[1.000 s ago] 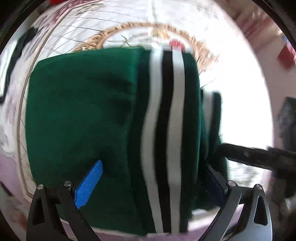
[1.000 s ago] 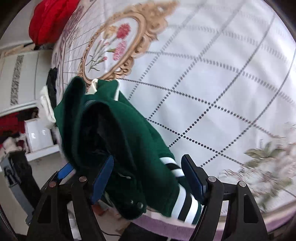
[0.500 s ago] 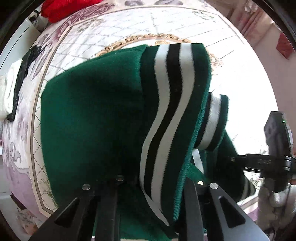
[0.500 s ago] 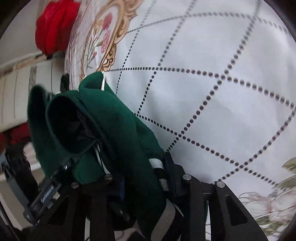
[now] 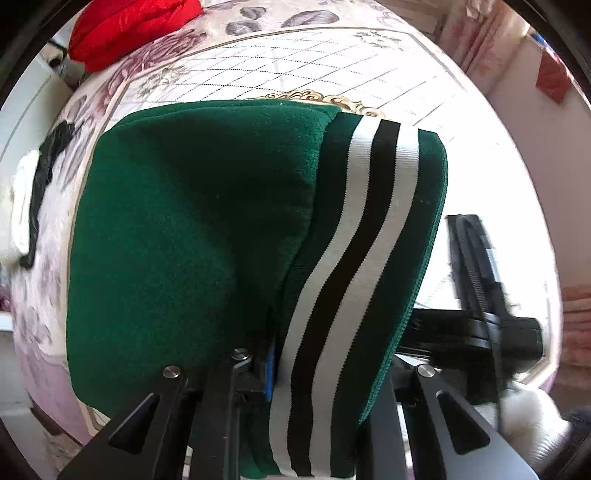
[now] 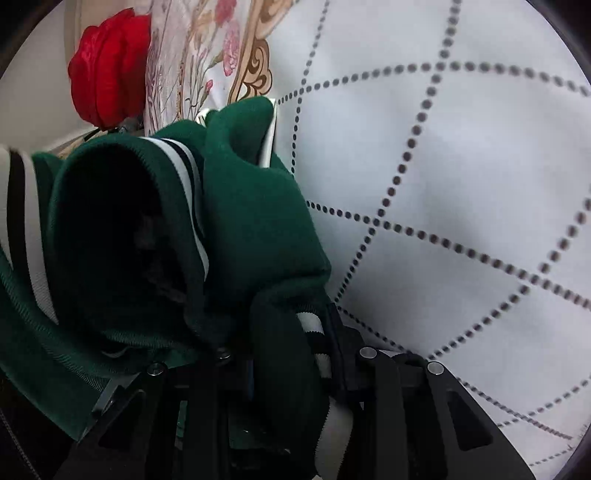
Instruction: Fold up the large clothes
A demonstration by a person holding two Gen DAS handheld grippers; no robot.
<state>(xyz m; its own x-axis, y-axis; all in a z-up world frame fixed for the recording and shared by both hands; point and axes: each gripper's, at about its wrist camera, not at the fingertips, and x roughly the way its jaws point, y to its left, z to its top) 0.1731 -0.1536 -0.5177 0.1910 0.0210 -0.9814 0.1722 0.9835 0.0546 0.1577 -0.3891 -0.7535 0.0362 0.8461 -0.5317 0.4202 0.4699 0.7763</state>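
Observation:
A dark green garment [image 5: 184,240] with a white-black-white striped band [image 5: 369,221] lies bunched on the bed, its near edge raised. My left gripper [image 5: 328,369] points almost straight down and is shut on the striped hem. In the right wrist view the same garment [image 6: 251,221] is folded into a thick roll. My right gripper [image 6: 288,362] has a fold of it between its fingers, and the jaws are closing on that fold. The right gripper's black body [image 5: 476,295] shows to the right in the left wrist view.
The bedspread [image 6: 461,184] is white with a dotted diamond grid and a gold-framed flower panel [image 6: 221,55]. A red cloth [image 5: 129,29] lies at the far end of the bed. Black and white clothes [image 5: 37,192] hang at its left edge.
Both grippers went from open to closed on the green garment. The left one lifted the striped hem. The right one sank closer to the bedspread, with the fold bunched up.

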